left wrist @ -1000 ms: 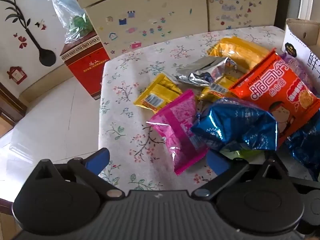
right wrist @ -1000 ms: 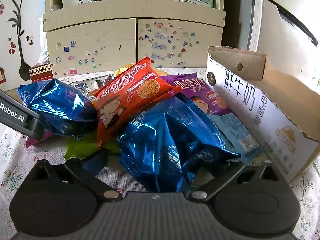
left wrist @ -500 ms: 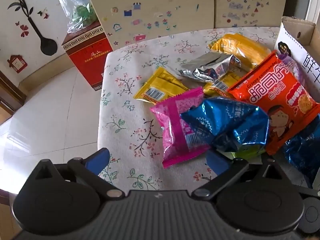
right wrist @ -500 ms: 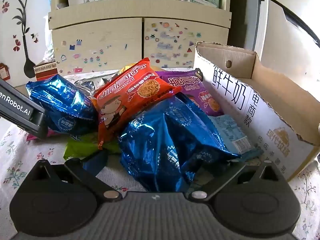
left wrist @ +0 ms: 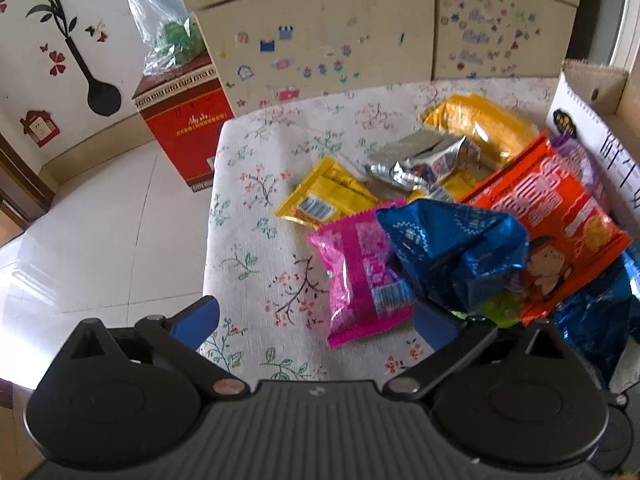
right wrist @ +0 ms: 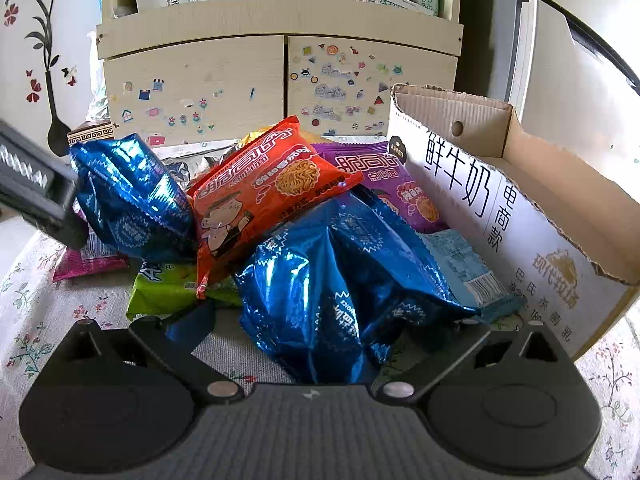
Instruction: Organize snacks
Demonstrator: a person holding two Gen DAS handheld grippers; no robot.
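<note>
Snacks in a heap, box waiting

The cardboard box point(right wrist: 520, 216) looks empty; every packet lies piled on the table point(left wrist: 256, 216) beside it. Left gripper point(left wrist: 316, 316) spread, holding nothing; right gripper point(right wrist: 316, 328) spread around a blue packet point(right wrist: 332, 280), not pinching.

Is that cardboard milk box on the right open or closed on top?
Open. The cardboard milk box has no lid across its top, and its bare brown inner walls show. Its floor is hidden, so contents cannot be told.
</note>
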